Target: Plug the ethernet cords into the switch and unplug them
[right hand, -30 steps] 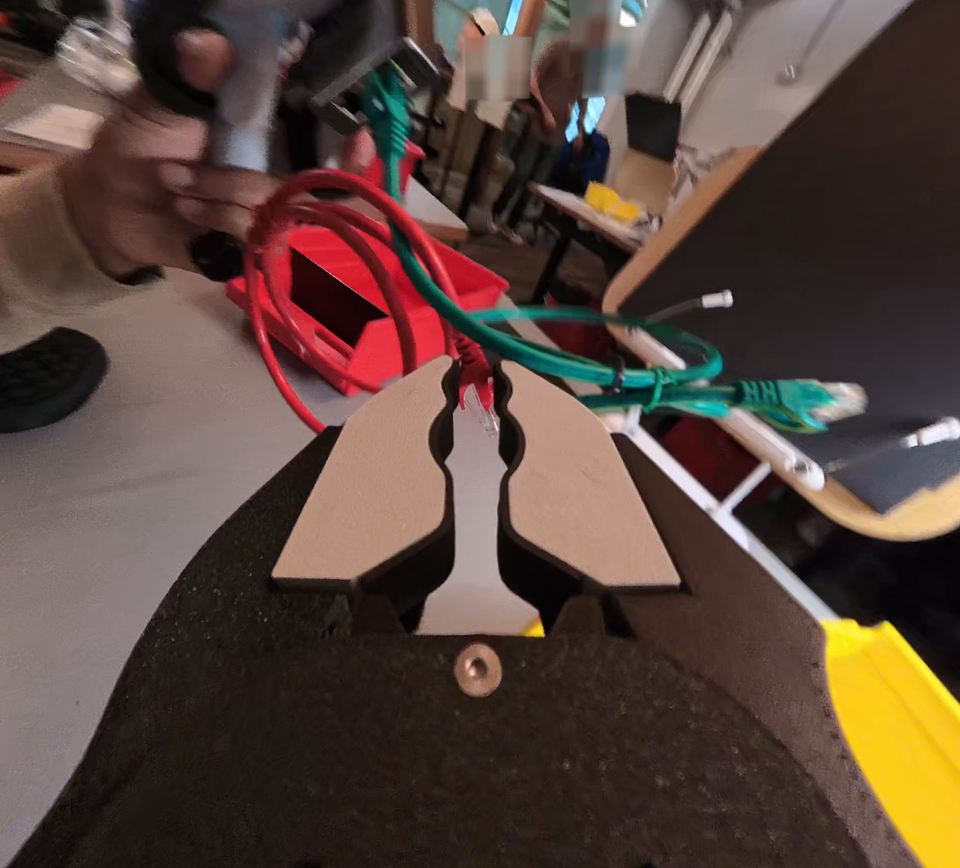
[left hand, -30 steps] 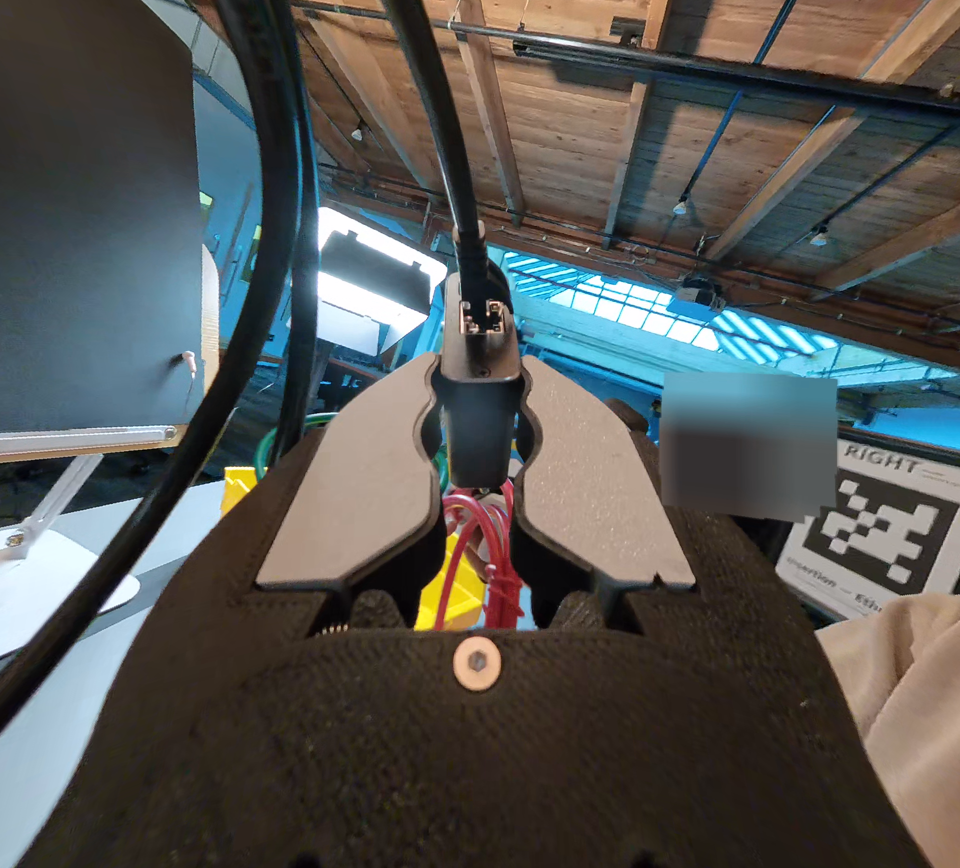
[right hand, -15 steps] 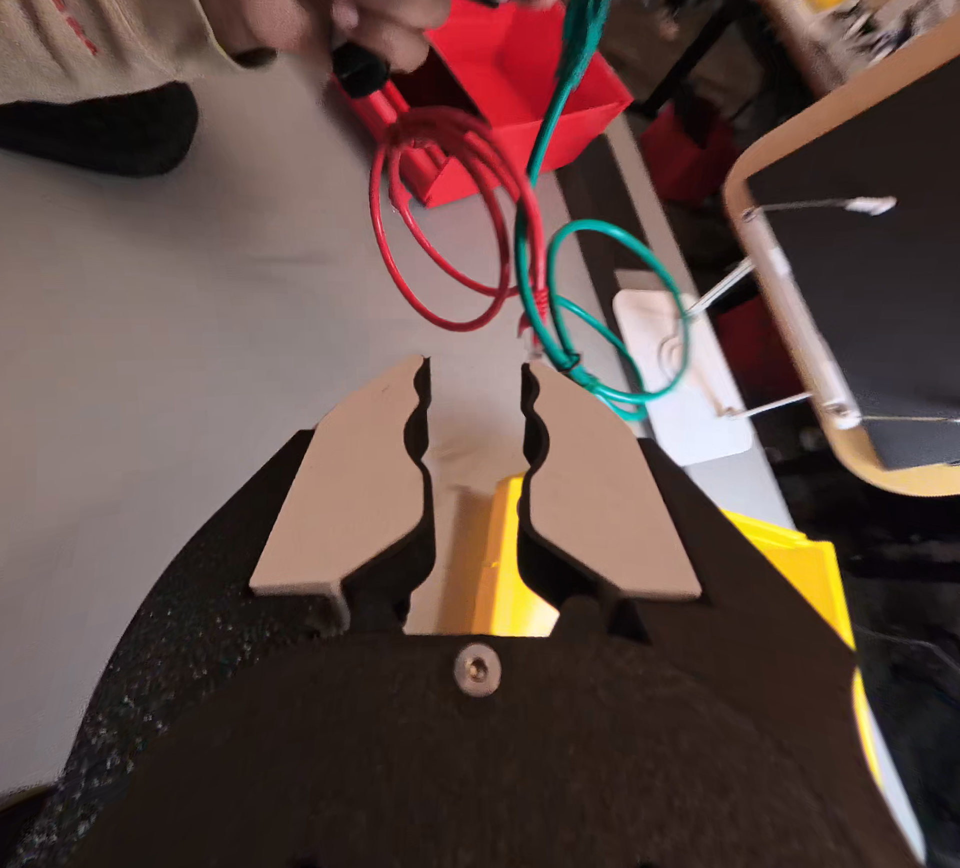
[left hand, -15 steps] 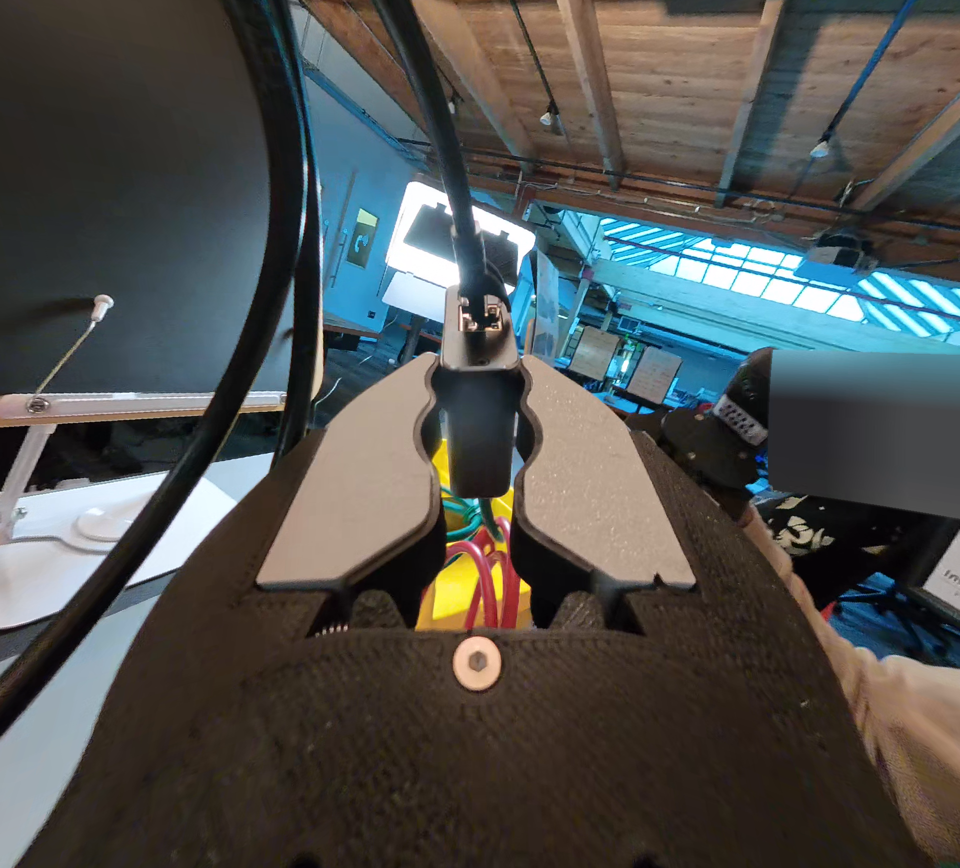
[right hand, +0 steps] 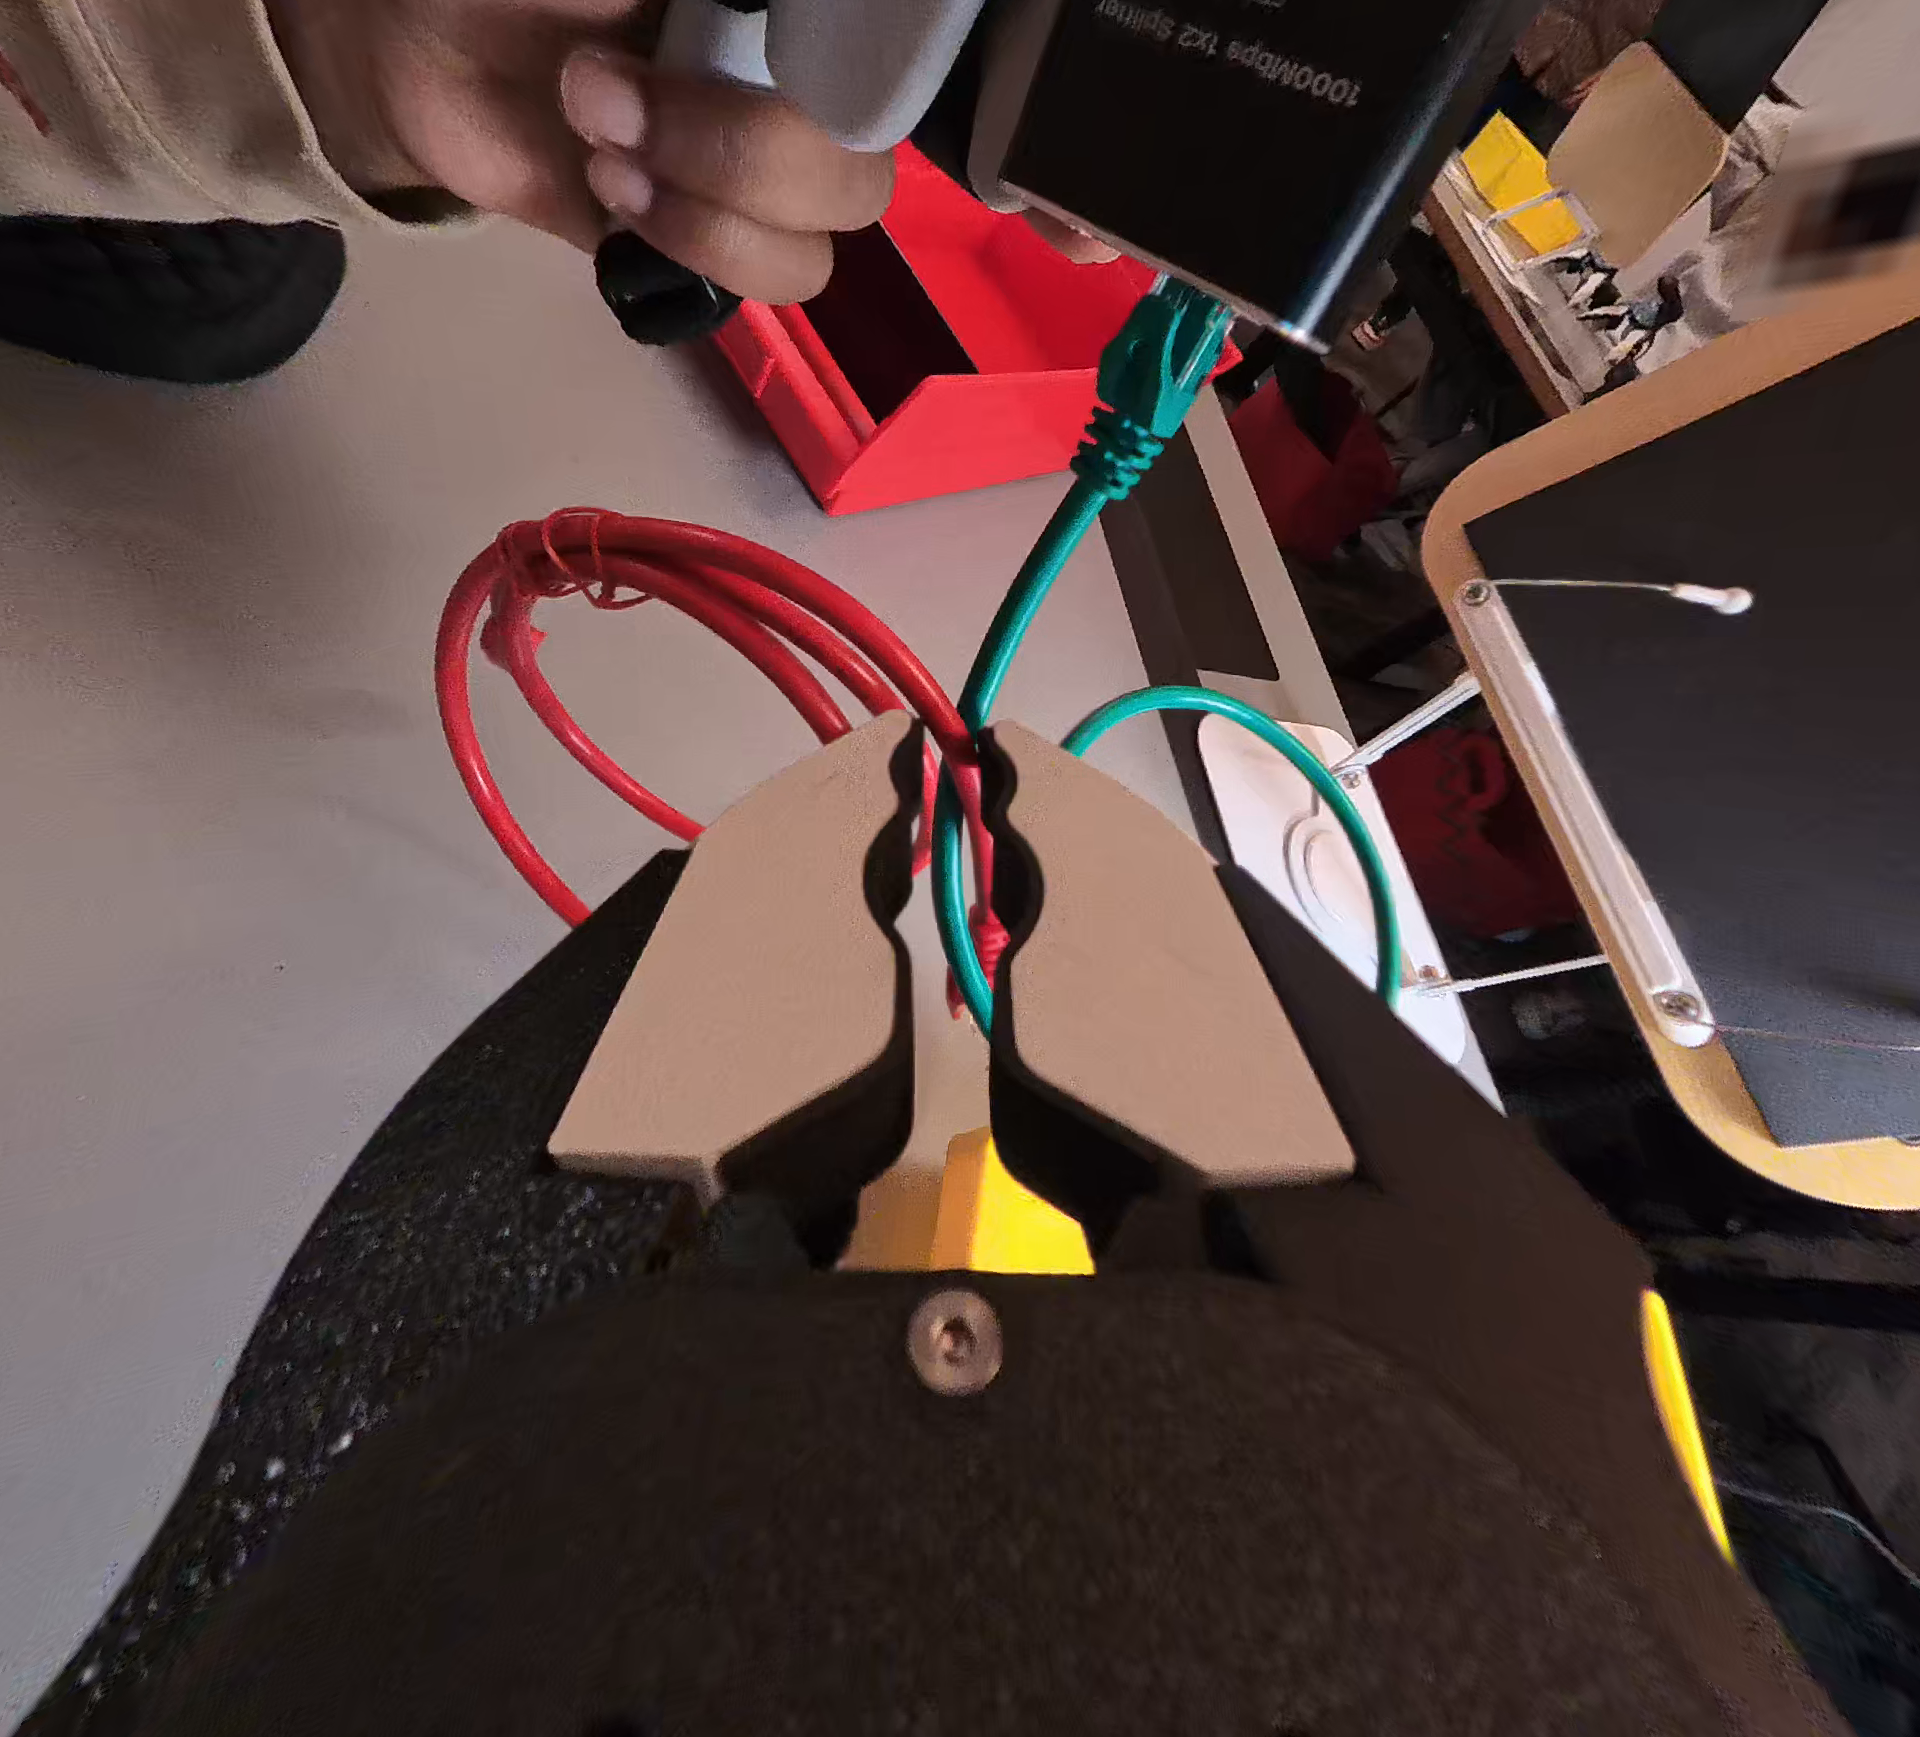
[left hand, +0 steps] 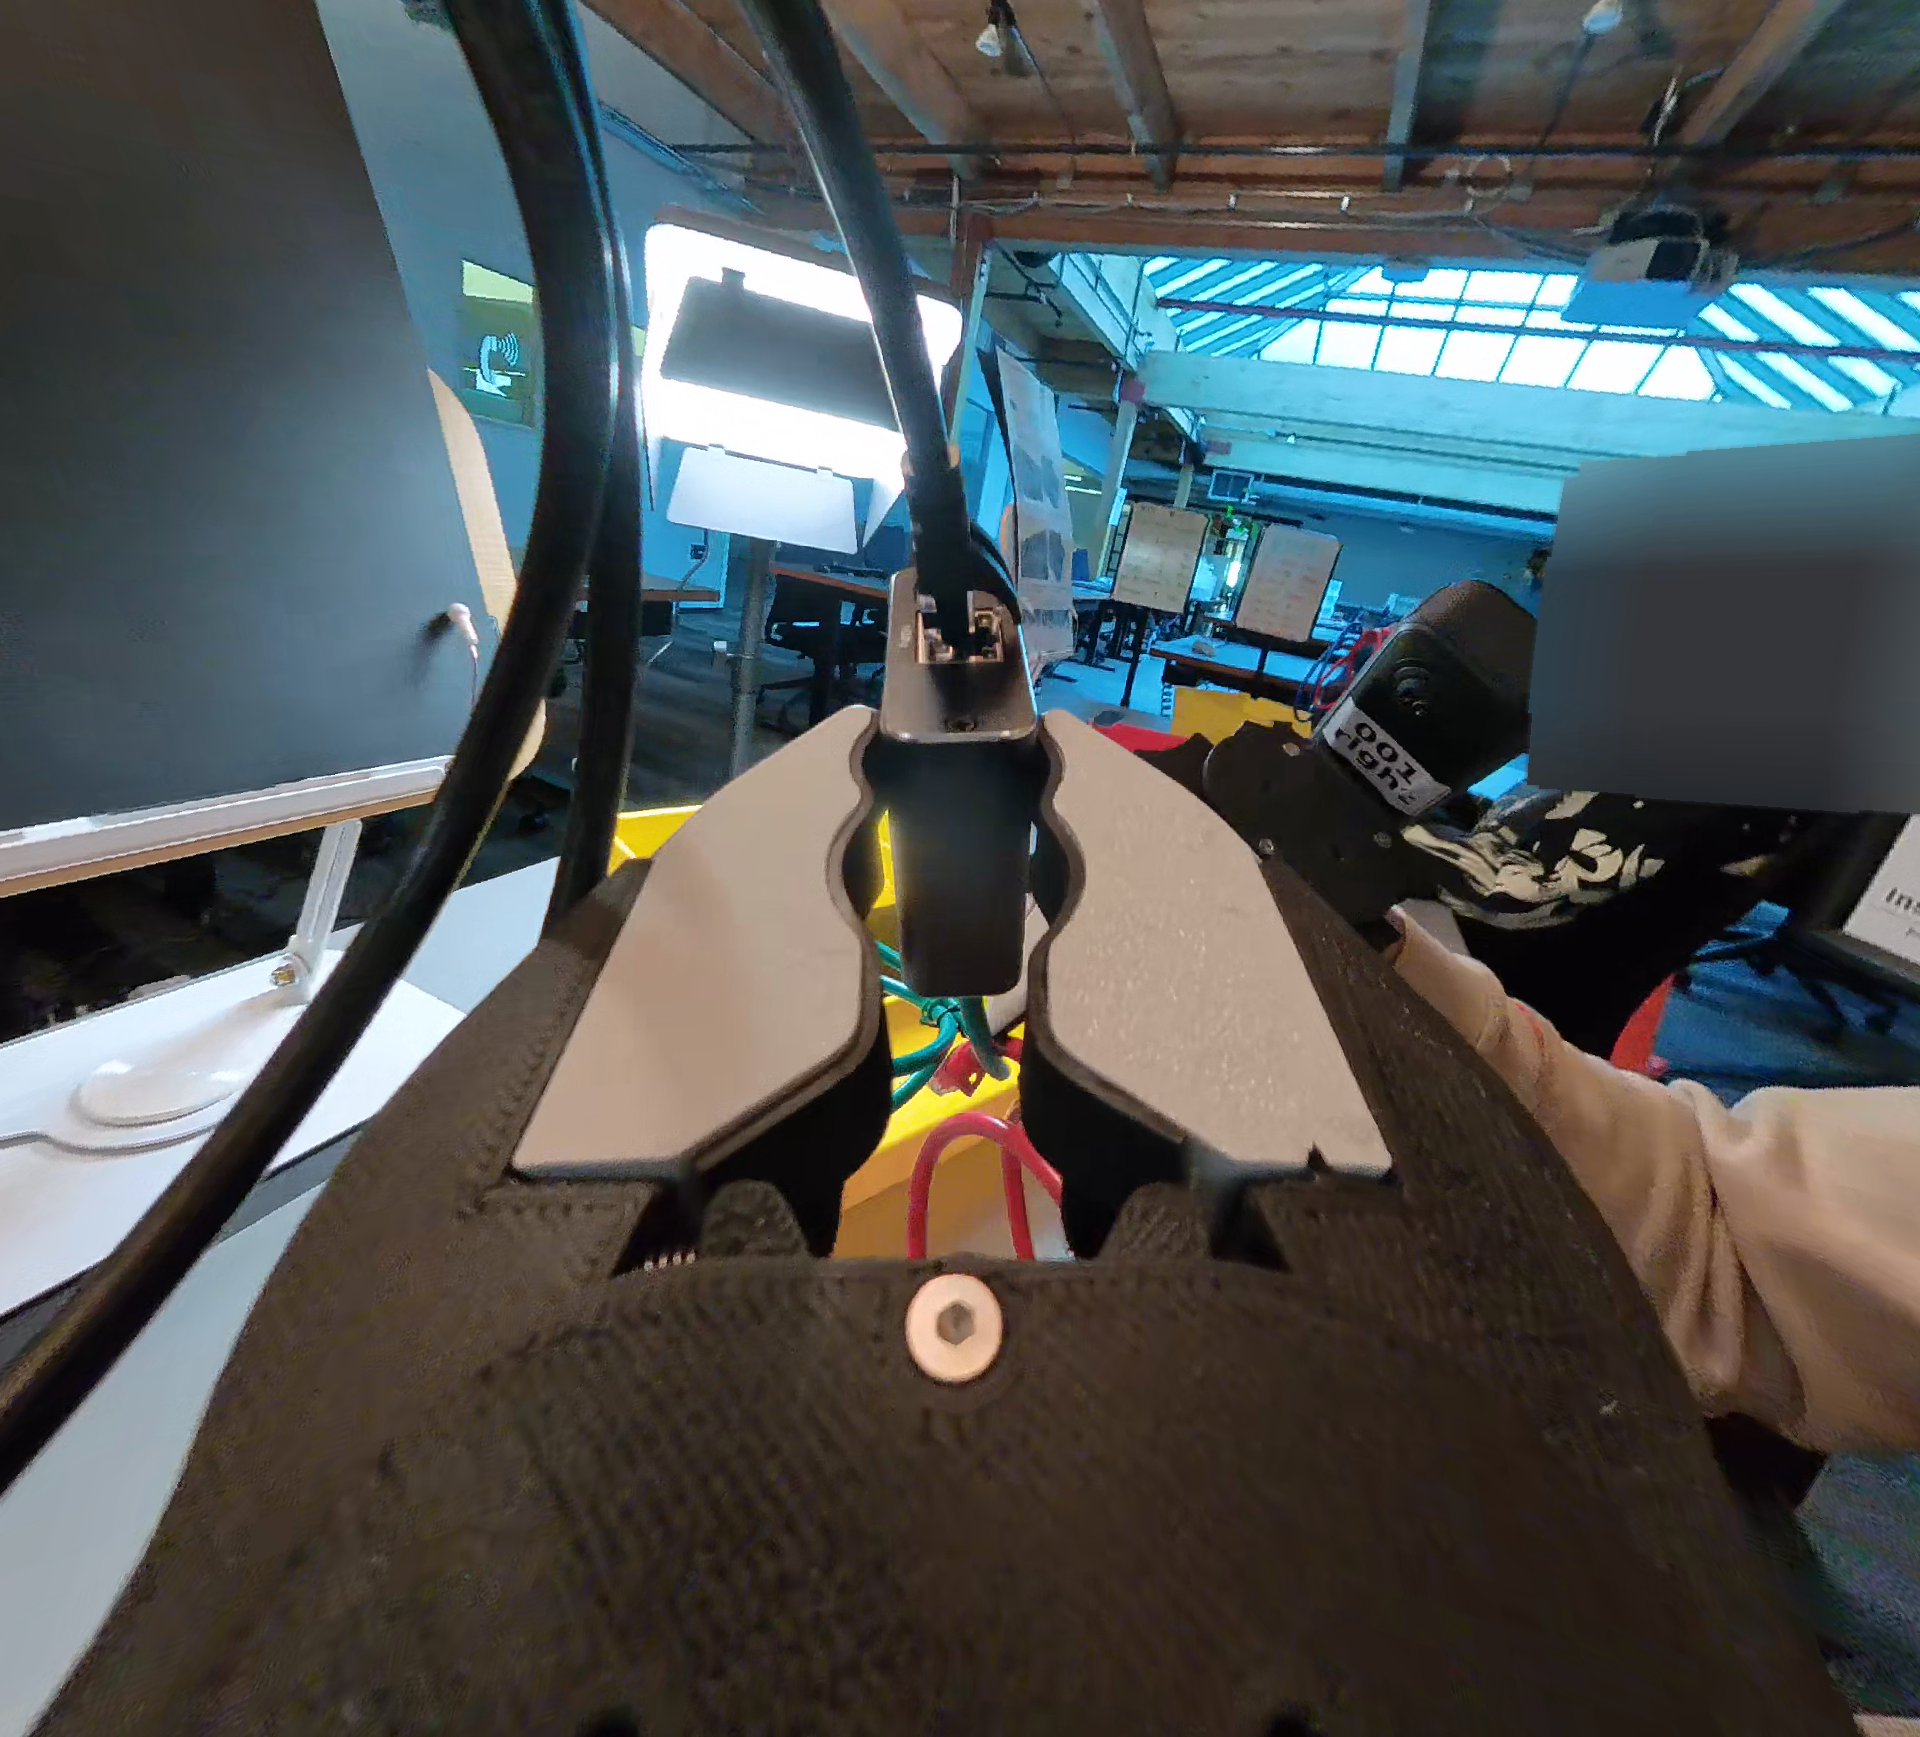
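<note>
My left gripper is shut on the black switch, held up in the air with a black cable plugged into its top. In the right wrist view the switch is at the top, and a green ethernet cord hangs from its lower port by its plug. My right gripper is below it, jaws nearly closed. The red ethernet cord, a coiled loop, runs between the fingers, and the green cord's loop passes through the same gap. The right gripper also shows in the left wrist view.
A red bin stands on the grey table under the switch. A yellow bin is just below my right fingers. A black board with a wooden rim on a white stand is at the right. A person's hand holds the left gripper. My right fingertips sit around 11 cm from my left ones.
My right gripper, open half a second ago, has moved up to the hanging cords and closed around them. The left gripper has kept hold of the switch and tilted down a little.
</note>
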### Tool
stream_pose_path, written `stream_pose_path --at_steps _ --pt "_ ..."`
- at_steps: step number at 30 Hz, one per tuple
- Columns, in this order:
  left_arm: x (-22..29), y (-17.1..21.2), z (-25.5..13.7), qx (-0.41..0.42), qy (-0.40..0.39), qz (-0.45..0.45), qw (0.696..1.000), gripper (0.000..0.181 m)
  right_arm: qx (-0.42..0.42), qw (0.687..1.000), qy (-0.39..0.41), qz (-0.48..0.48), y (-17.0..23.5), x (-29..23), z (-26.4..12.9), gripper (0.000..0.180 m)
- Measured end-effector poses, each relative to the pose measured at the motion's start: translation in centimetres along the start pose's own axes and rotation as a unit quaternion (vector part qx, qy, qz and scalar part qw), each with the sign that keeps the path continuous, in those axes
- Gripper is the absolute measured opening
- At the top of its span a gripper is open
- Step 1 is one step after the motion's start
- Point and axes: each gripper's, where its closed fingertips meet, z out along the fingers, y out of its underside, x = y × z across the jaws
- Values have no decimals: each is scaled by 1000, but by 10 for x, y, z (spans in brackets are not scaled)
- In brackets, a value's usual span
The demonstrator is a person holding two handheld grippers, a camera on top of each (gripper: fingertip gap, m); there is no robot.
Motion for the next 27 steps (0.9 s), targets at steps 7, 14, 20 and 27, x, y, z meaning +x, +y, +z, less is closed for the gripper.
stream_pose_path --at_steps 7,14,20,27 --pt "-11 20 3 -40 -10 -1 999 25 58 997 45 5 -15 21 -22 6" --pt "-25 41 6 -68 -29 0 997 25 148 979 143 3 -44 53 -67 6" --pt "-38 3 -12 -19 -47 4 999 25 98 958 267 31 -15 104 -123 5" --pt "-50 -62 -54 67 -69 18 995 25 -115 936 327 57 95 141 -137 6"
